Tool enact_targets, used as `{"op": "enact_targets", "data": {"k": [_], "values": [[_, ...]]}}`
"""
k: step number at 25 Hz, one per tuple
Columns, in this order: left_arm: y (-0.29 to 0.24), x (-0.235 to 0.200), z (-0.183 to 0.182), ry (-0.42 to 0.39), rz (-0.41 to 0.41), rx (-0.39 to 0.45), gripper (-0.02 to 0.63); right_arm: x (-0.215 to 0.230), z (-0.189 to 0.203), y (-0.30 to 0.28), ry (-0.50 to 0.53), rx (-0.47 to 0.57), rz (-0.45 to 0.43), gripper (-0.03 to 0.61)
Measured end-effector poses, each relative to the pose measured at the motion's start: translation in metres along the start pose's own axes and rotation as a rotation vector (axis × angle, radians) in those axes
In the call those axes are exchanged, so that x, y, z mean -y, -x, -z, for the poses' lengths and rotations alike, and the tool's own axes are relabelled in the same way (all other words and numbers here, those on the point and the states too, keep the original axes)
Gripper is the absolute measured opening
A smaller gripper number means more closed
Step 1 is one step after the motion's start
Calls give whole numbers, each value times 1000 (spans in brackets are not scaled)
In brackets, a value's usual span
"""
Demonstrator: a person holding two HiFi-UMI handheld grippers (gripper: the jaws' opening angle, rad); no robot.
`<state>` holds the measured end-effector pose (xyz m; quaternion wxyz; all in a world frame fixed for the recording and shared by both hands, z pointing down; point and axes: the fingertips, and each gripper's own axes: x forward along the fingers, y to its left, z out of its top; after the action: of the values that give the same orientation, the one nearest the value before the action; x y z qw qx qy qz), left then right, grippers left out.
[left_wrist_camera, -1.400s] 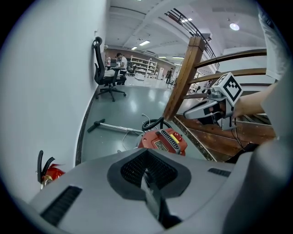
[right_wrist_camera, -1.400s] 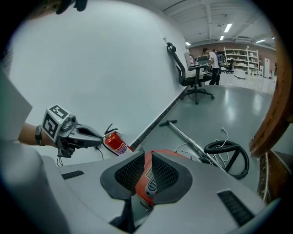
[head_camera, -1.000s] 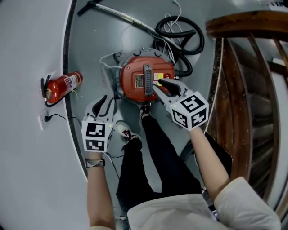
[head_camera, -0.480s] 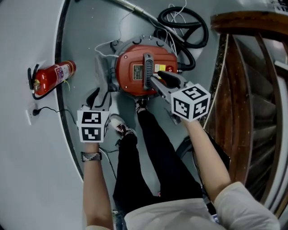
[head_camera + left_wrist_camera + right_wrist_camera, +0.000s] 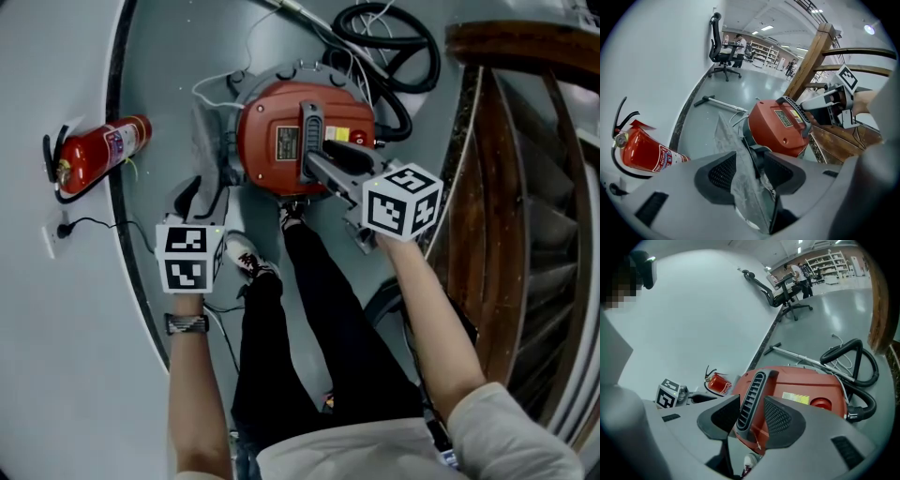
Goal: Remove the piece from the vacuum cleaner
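A round red vacuum cleaner (image 5: 272, 141) stands on the grey floor with a black handle (image 5: 307, 122) across its top. My right gripper (image 5: 330, 161) reaches over it. In the right gripper view the handle (image 5: 752, 390) lies between the pads of my right gripper (image 5: 751, 416); its jaws have just been opening and stand a little off the handle. A grey cloth piece (image 5: 208, 141) hangs at the vacuum's left side. My left gripper (image 5: 202, 195) straddles it. Its jaws have just been opening too, and the cloth (image 5: 729, 140) stands loose between them.
A red fire extinguisher (image 5: 94, 155) lies by the curved wall at the left. The black hose (image 5: 389, 47) and metal wand (image 5: 806, 359) lie behind the vacuum. A wooden railing (image 5: 506, 141) runs along the right. The person's shoes (image 5: 248, 258) stand just before the vacuum.
Both grippers have sunk lower at the vacuum. The left jaws have spread wider around the grey cloth, and the right jaws have widened around the handle.
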<state>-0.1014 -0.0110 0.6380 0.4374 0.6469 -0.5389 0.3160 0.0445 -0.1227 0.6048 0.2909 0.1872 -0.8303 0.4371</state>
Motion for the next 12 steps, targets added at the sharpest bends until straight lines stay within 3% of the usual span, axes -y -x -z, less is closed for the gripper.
{"op": "enact_targets", "data": {"k": [3, 12], "values": [[-6, 3, 0, 10, 6, -2, 189, -3, 6, -7, -16, -11, -52, 153], [-17, -3, 3, 24, -21, -17, 192, -4, 8, -12, -26, 14, -56, 153]]}}
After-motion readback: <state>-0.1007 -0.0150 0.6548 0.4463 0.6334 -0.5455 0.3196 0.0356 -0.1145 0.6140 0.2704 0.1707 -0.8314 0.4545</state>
